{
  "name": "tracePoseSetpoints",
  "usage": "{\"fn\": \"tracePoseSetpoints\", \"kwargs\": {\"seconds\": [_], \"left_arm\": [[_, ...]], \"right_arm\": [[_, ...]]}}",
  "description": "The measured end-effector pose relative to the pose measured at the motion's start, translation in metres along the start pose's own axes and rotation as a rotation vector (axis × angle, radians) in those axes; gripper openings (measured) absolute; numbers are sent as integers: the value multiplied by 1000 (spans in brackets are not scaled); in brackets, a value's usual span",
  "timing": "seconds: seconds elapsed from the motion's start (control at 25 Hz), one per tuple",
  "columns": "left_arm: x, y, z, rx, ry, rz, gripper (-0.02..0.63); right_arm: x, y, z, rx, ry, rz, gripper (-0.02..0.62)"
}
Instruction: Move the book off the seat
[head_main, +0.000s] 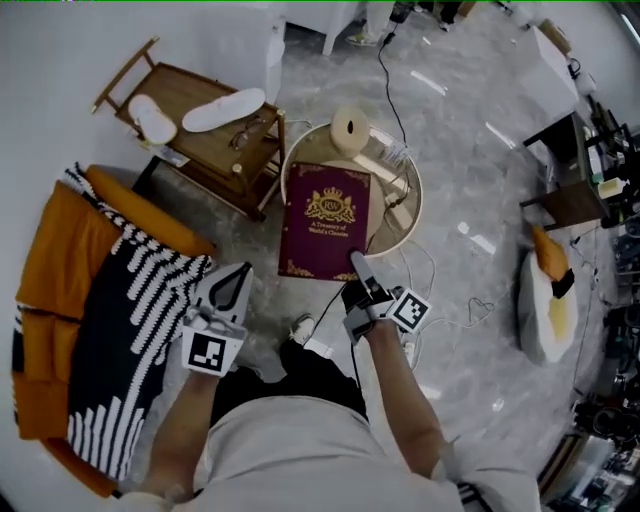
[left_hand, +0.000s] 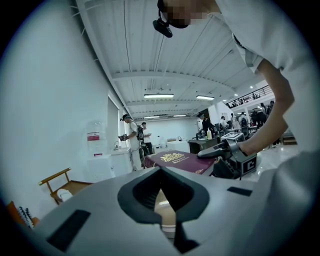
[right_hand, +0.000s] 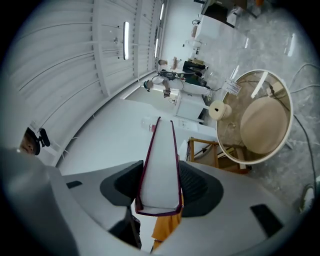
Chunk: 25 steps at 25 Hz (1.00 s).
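Closest, at 6 o'clock, is the person's shirt (head_main: 290, 440); at 9 o'clock stands the armchair (head_main: 50, 270), and just beside it the left gripper (head_main: 238, 276) is pressed together, empty. Farther right, the right gripper (head_main: 360, 268) pinches the book (head_main: 325, 215) by its near edge. The book's long axis runs toward 12 o'clock above the round table (head_main: 414, 200), where a roll (head_main: 350, 128) may crowd the set-down.

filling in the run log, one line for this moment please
right gripper: shut on maroon gold-crested hardcover book | book: off orange armchair seat | left gripper: shut, empty
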<state>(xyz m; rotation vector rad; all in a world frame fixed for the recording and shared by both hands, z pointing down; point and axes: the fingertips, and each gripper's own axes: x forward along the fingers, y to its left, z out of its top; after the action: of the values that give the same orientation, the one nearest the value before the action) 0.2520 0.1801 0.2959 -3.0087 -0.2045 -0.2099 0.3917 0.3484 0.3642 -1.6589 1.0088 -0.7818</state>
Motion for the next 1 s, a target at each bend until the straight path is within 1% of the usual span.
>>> {"fn": "tracePoseSetpoints", "kwargs": {"seconds": [0.08, 0.16, 0.32, 0.44, 0.6, 0.72, 0.84, 1.0], "left_arm": [[8, -11, 8, -9, 3, -25, 17], [16, -14, 17, -2, 1, -59, 17], [57, -22, 27, 10, 0, -141, 17], [86, -31, 33, 7, 1, -186, 17], [134, -44, 22, 13, 12, -258, 17], [162, -44, 13, 10, 3, -316, 17], [172, -40, 5, -7, 26, -344, 17], [181, -29, 2, 0, 44, -386, 17]], "right_arm": [[-12, 3, 8, -5, -24, -5, 236], [-18, 8, 11, 2, -59, -9, 236], [-28, 0, 37, 11, -143, -29, 236], [-39, -8, 55, 18, -190, -62, 236], [-52, -37, 79, 13, -243, -120, 236], [-48, -50, 91, 19, -283, -139, 236], [-47, -62, 95, 20, -306, -180, 236], [-39, -75, 100, 23, -340, -224, 236]]}}
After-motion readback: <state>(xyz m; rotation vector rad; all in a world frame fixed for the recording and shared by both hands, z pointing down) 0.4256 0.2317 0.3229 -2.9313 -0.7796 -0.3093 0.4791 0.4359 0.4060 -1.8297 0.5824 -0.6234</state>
